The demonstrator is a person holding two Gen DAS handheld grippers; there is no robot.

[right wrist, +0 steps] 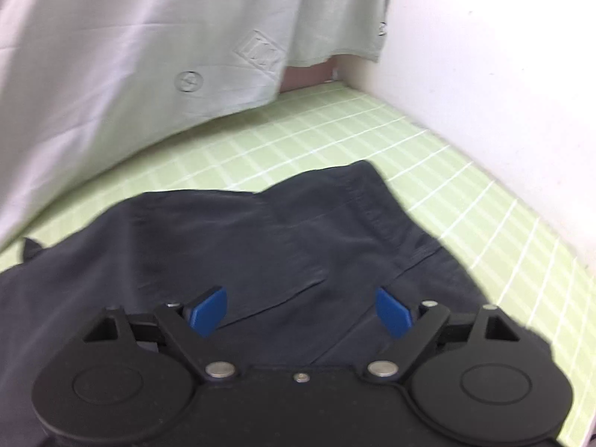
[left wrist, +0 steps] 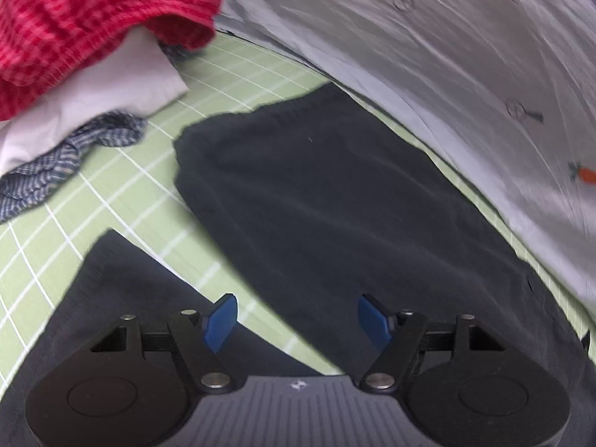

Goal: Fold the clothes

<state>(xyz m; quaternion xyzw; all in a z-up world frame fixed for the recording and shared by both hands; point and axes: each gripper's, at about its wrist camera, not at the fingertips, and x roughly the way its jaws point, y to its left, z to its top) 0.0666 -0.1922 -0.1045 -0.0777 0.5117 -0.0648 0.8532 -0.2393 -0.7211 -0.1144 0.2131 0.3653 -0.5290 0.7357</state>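
A pair of dark navy trousers (left wrist: 316,201) lies spread on the green checked sheet (left wrist: 123,201); one leg runs away from me and a second leg (left wrist: 123,298) lies at the lower left. My left gripper (left wrist: 298,318) hovers open above the gap between the legs, nothing between its blue pads. In the right wrist view the trousers' waist end (right wrist: 283,238) with a pocket slit lies flat. My right gripper (right wrist: 301,311) is open just above that cloth and holds nothing.
A pile of clothes sits at the left: a red checked garment (left wrist: 82,18), a white one (left wrist: 111,89) and a blue striped one (left wrist: 67,156). A pale grey curtain (right wrist: 130,56) hangs along the far edge. A white wall (right wrist: 503,93) bounds the right side.
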